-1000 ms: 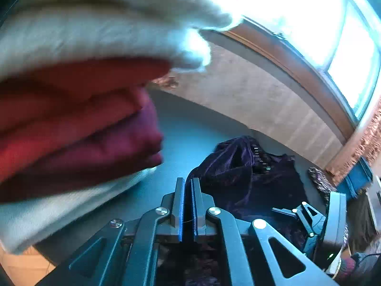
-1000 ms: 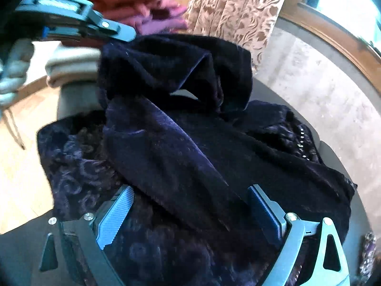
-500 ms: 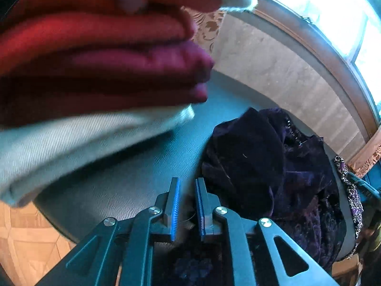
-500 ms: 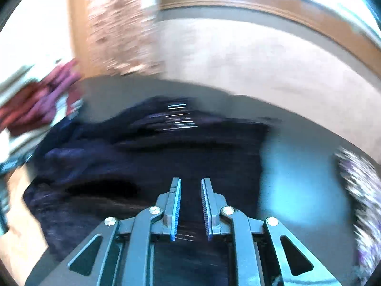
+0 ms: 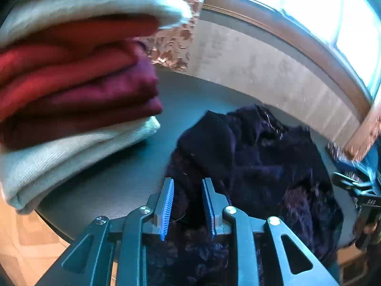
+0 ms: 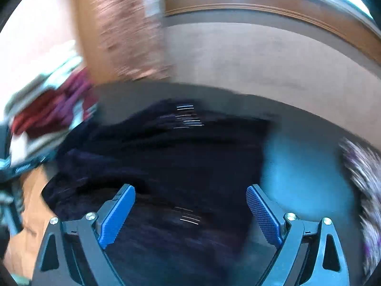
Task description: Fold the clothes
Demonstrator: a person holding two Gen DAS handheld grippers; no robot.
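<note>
Nearest the left wrist camera, the left tongs (image 5: 187, 205) stand a little apart, their blue-faced pads having just been opening; dark purple cloth shows in the gap behind them, but the pads do not press on it. Just beyond lies the dark purple velvet garment (image 5: 257, 157), crumpled in a heap on the grey round counter (image 5: 114, 181), with its near edge running under the tongs. At the right edge of that view part of the other tool shows, dark and blurred. To the left, close to the lens and out of focus, sits a stack of folded clothes (image 5: 71, 90): cream layers at top and bottom, red and maroon ones between. It rests on the counter beside the garment, apart from it.

In the right wrist view, heavily smeared by motion, the right tongs (image 6: 190, 214) gape wide, having just been opening, with nothing between the pads. The garment spreads below and past them, and bare counter shows to its right. Farther off stand a patterned curtain (image 6: 128, 28), a pale wall and a bright window (image 5: 309, 7) in a wooden frame.
</note>
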